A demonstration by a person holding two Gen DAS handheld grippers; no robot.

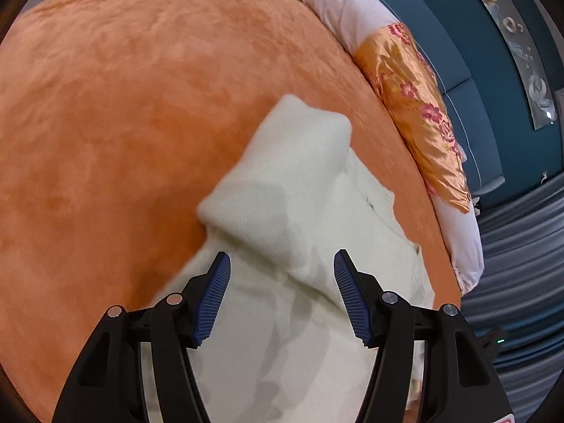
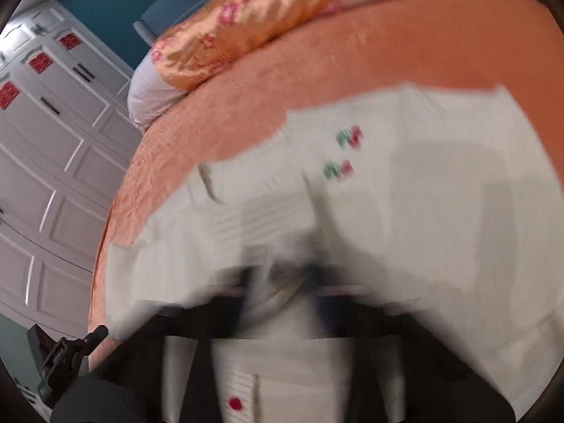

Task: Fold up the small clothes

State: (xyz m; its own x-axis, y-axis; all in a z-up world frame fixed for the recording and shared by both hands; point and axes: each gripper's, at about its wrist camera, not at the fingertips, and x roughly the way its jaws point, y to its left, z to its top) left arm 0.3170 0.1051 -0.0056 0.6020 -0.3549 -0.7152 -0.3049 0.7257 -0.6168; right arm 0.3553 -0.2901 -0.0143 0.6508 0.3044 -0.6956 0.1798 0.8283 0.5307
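Left hand-held gripper [image 1: 282,275]: I read its blue ribbed pads [image 1: 213,299] as spread apart, nothing pinched. A folded-over sleeve of the cream garment [image 1: 282,183] lies between and beyond the tips; the pads stand clear of the cloth on either side. Garment rests flat on the orange bedspread [image 1: 123,105], its folded part running diagonally up toward the far edge of the bed.

Right hand-held gripper [image 2: 285,278]: view badly smeared. Dark fingers look drawn close together with a ridge of the cream fabric bunched up between them; I take it as pinching the garment [image 2: 423,194], though the blur keeps me from seeing the pad contact cleanly.

From the right wrist, small red and green marks [image 2: 343,151] show on the garment's front, and a red dot [image 2: 235,403] low near the camera. Garment spreads wide across the bedspread [image 2: 352,53] on this side.

Surroundings: orange floral pillow [image 1: 416,105] on a pale bolster [image 1: 349,14] at the bed's edge, teal wall behind. White panelled wardrobe doors [image 2: 53,158] seen at left from the right wrist.
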